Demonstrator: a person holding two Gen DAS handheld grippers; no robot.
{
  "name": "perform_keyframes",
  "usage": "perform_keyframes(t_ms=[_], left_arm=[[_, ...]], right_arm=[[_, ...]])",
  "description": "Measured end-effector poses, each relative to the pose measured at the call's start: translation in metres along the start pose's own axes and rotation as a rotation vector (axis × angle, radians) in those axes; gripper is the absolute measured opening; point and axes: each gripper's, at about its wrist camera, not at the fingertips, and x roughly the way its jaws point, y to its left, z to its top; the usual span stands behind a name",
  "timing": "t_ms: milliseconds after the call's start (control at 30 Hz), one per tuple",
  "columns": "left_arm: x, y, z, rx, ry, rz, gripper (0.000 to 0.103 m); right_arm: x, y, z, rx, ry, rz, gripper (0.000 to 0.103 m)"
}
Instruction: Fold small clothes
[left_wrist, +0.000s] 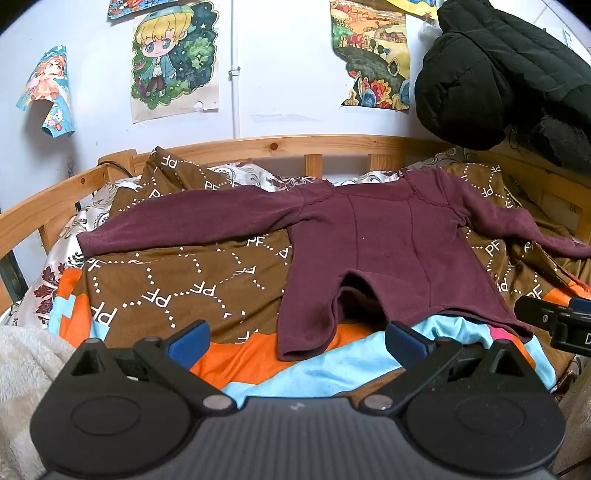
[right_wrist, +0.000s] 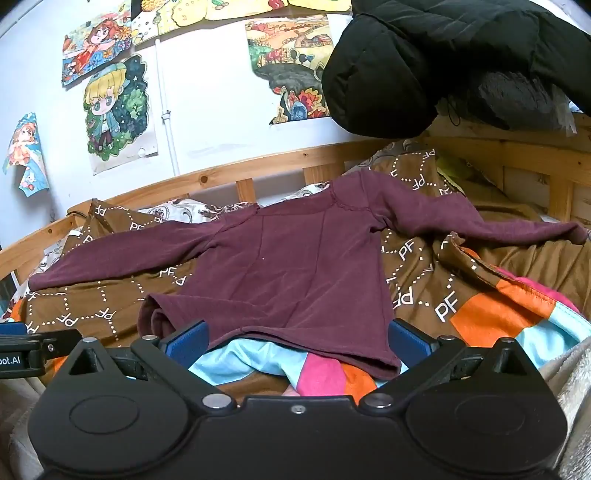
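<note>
Maroon long-sleeve top (left_wrist: 388, 251) spread flat on patchwork quilt (left_wrist: 177, 280), sleeves out. Left gripper (left_wrist: 295, 341) and right gripper (right_wrist: 299, 339) both spread wide, empty, near hem. Risks: pinching quilt along with hem; bunched left hem corner folds crooked.

Bedroom setting. A pale wall (left_wrist: 288, 74) carries several taped colour drawings: a blond cartoon figure (left_wrist: 173, 55), a landscape poster (left_wrist: 373, 51) and a curling print (left_wrist: 48, 92) at far left. A thin white pipe (left_wrist: 234, 70) runs vertically down the wall. A pine bed frame (left_wrist: 273, 146) with slatted rail borders a bed spread with a brown "PF"-patterned blanket (left_wrist: 184, 280) with orange and blue patches. A black padded coat (left_wrist: 498, 66) hangs at upper right.
</note>
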Motion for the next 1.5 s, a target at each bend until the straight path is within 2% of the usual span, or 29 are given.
perform_keyframes(t_ms=[1500], left_arm=[[0.0001,0.0001,0.0000,-0.001,0.001,-0.001,0.102]], right_arm=[[-0.0022,-0.0009,0.0003,0.007,-0.004,-0.001,0.103]])
